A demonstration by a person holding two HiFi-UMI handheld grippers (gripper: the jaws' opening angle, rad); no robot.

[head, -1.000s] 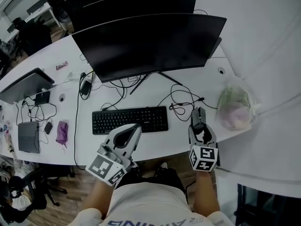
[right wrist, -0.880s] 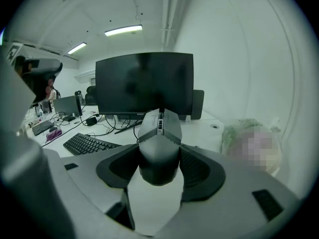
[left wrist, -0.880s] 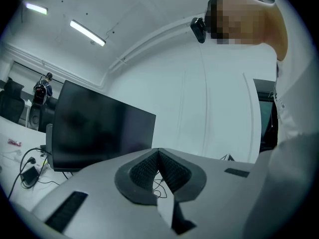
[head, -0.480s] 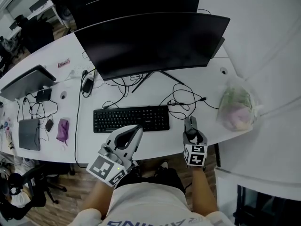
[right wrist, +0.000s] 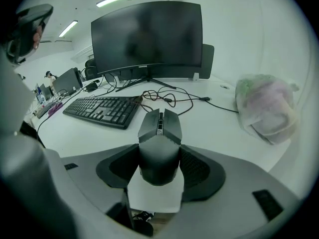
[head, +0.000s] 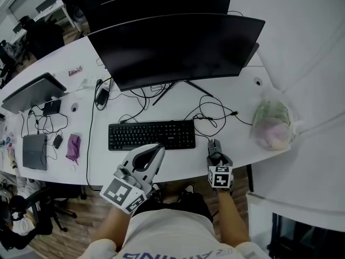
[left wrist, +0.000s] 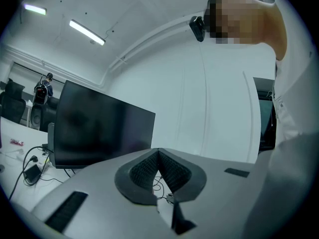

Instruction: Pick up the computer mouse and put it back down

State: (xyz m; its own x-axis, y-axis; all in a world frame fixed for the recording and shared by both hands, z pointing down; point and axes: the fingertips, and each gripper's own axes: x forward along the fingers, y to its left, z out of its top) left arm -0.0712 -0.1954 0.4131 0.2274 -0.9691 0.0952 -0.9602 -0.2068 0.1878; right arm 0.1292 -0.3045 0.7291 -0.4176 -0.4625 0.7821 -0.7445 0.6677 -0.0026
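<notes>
A dark grey computer mouse (right wrist: 158, 133) sits between the jaws of my right gripper (right wrist: 158, 152), which is shut on its sides. Its cable runs off toward the monitor. In the head view the mouse (head: 215, 147) and right gripper (head: 216, 154) are at the white desk's (head: 178, 163) front edge, right of the keyboard. I cannot tell whether the mouse touches the desk. My left gripper (head: 156, 148) is below the keyboard, tilted upward. Its pads (left wrist: 149, 169) meet with nothing between them.
A black keyboard (head: 151, 135) lies in front of a curved monitor (head: 178, 45). Tangled cables (head: 211, 114) run behind the mouse. A plastic bag (head: 272, 124) with something inside sits at the right. A laptop (head: 32, 92) and small devices lie at the left.
My right gripper has carried the mouse left and back toward the desk's front edge. The left gripper has stayed put.
</notes>
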